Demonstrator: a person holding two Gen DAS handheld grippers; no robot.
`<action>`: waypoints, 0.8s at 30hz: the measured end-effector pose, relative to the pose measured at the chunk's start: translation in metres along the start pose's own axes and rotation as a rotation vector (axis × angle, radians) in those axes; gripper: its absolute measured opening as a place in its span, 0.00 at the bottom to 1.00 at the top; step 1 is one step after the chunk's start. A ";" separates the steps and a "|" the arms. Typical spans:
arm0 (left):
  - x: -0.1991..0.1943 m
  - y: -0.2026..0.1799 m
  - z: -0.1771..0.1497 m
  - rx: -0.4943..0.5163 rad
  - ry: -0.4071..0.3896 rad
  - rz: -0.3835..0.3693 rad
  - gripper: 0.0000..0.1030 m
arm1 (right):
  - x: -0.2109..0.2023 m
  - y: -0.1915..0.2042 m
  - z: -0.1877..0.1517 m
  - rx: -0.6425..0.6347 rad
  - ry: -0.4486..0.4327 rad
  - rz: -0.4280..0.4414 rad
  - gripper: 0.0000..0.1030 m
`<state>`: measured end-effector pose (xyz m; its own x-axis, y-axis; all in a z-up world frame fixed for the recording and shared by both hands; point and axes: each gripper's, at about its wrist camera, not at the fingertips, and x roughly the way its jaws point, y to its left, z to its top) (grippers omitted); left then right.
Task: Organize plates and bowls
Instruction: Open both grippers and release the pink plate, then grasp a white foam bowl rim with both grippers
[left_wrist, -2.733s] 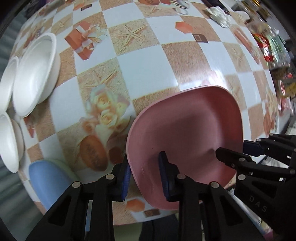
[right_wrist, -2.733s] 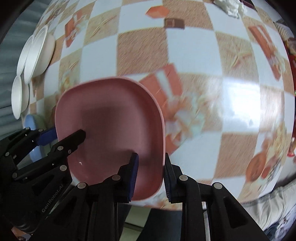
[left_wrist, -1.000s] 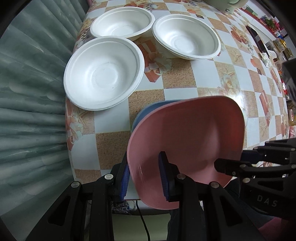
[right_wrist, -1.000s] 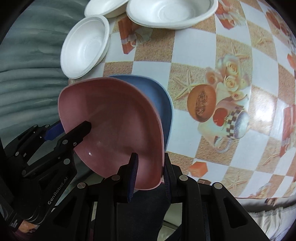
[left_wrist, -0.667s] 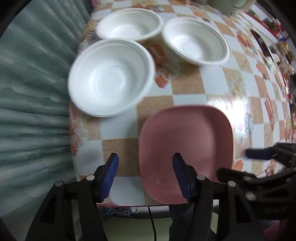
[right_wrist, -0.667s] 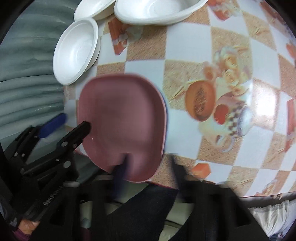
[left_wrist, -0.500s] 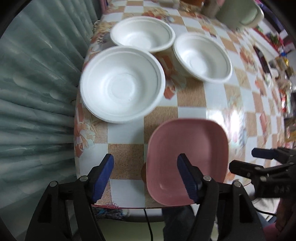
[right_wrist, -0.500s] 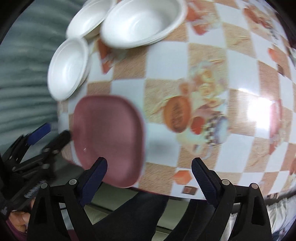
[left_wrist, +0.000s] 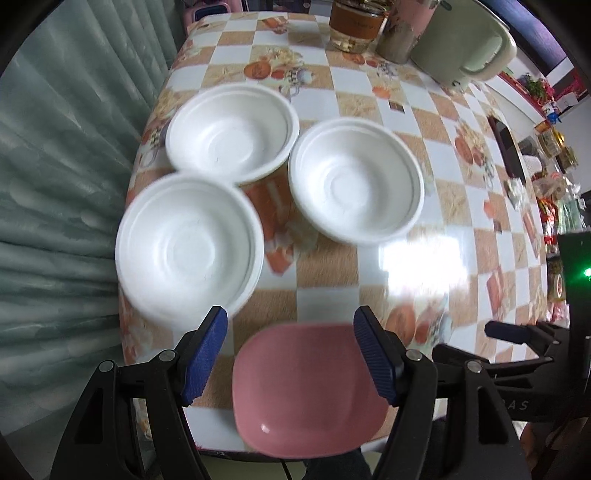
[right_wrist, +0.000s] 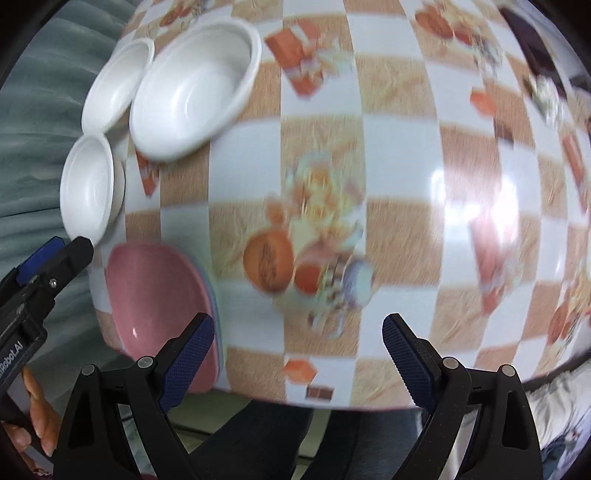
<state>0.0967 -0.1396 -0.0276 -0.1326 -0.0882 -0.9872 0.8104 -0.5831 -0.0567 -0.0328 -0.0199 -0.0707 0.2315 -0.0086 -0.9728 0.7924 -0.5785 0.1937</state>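
Bowls (left_wrist: 190, 249) sit beyond the pink plate (left_wrist: 308, 387), the nearest far-left of the left gripper (left_wrist: 290, 354); right gripper (right_wrist: 297, 354) lies farther right. Both grippers' fingers are spread, empty.

Three white bowls sitting behind pink plate (left_wrist: 308, 387): nearest bowl (left_wrist: 188, 249), far bowl (left_wrist: 231, 131), right-hand bowl (left_wrist: 356, 181). One pink plate lying at table edge; second plate (right_wrist: 212, 291) peeking out beneath it, colour unclear in blur. Two grippers showing: left gripper (left_wrist: 291, 354), right gripper (right_wrist: 297, 350). One jar (left_wrist: 354, 22) and one pale kettle (left_wrist: 461, 40) standing far behind pink plate.
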 end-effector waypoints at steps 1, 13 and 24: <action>0.000 -0.001 0.007 -0.009 -0.004 0.005 0.72 | -0.004 0.001 0.011 -0.012 -0.016 -0.010 0.91; 0.047 -0.004 0.068 -0.146 0.056 0.034 0.72 | -0.014 0.013 0.114 -0.099 -0.099 -0.057 0.91; 0.083 -0.018 0.087 -0.156 0.123 0.067 0.72 | -0.003 0.011 0.171 -0.131 -0.103 0.004 0.91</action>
<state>0.0212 -0.2065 -0.0960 -0.0125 -0.0177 -0.9998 0.8949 -0.4463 -0.0032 -0.1213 -0.1651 -0.0875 0.1810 -0.0980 -0.9786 0.8598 -0.4672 0.2059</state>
